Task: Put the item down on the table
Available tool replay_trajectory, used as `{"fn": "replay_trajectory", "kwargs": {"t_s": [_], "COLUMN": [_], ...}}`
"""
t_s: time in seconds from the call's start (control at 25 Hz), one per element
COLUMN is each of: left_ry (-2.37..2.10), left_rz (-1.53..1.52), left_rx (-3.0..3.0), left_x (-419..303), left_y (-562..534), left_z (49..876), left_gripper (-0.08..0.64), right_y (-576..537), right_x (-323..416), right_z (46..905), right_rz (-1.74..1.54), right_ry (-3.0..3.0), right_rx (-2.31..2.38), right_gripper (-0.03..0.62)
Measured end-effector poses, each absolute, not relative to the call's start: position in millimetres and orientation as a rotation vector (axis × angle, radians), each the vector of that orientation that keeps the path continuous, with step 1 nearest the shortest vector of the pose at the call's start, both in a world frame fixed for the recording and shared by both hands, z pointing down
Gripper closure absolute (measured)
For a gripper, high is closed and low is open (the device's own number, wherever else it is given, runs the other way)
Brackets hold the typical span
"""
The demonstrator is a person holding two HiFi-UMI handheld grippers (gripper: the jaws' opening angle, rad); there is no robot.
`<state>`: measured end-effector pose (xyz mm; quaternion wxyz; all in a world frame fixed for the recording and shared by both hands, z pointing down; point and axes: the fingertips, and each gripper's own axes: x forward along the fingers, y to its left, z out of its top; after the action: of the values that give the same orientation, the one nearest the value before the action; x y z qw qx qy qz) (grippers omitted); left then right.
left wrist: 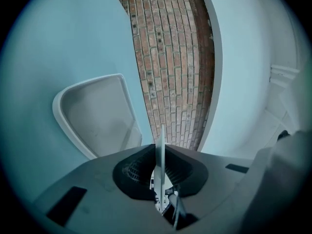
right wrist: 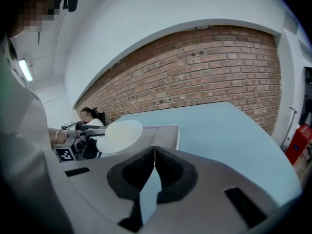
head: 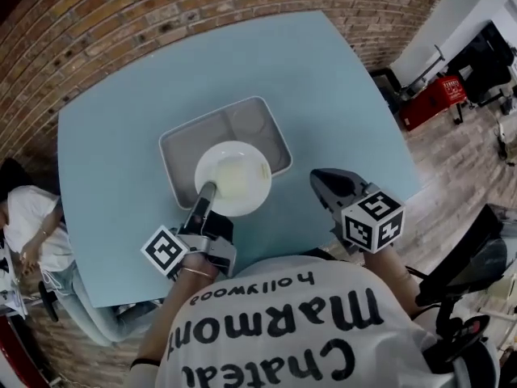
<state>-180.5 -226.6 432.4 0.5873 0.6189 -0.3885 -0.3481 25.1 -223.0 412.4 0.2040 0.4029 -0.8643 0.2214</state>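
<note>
A white plate (head: 234, 178) hangs level over the near edge of a grey tray (head: 258, 120) on the light blue table (head: 113, 144). My left gripper (head: 207, 191) is shut on the plate's near rim. In the left gripper view the plate (left wrist: 161, 147) shows edge-on as a thin white line pinched between the jaws, with the tray (left wrist: 95, 113) to the left. My right gripper (head: 319, 180) hovers by the table's near right edge, shut and empty. In the right gripper view the jaws (right wrist: 155, 152) meet at the tip, and the plate (right wrist: 119, 134) is off to the left above the tray (right wrist: 168, 133).
A brick wall (head: 161, 6) runs behind the table. A person in white (head: 28, 217) sits at the left, past the table's edge. A red box (head: 436, 99) and black chairs (head: 485, 63) stand on the floor at the right.
</note>
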Motion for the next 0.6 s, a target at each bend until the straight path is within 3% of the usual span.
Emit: {"fn": "replay_trajectory", "kwargs": {"t_s": [0.6], "left_ry": [-1.022], "left_rz": [-0.848], "left_rx": [1.376], "left_x": [-164], "left_y": [-293], "left_z": [457], "left_gripper": [0.535], "right_y": [-271], "right_x": [41], "right_z": [424], "right_rz": [0.639], "right_ry": [-2.446], "right_rx": [0.892], "right_gripper": [0.581]}}
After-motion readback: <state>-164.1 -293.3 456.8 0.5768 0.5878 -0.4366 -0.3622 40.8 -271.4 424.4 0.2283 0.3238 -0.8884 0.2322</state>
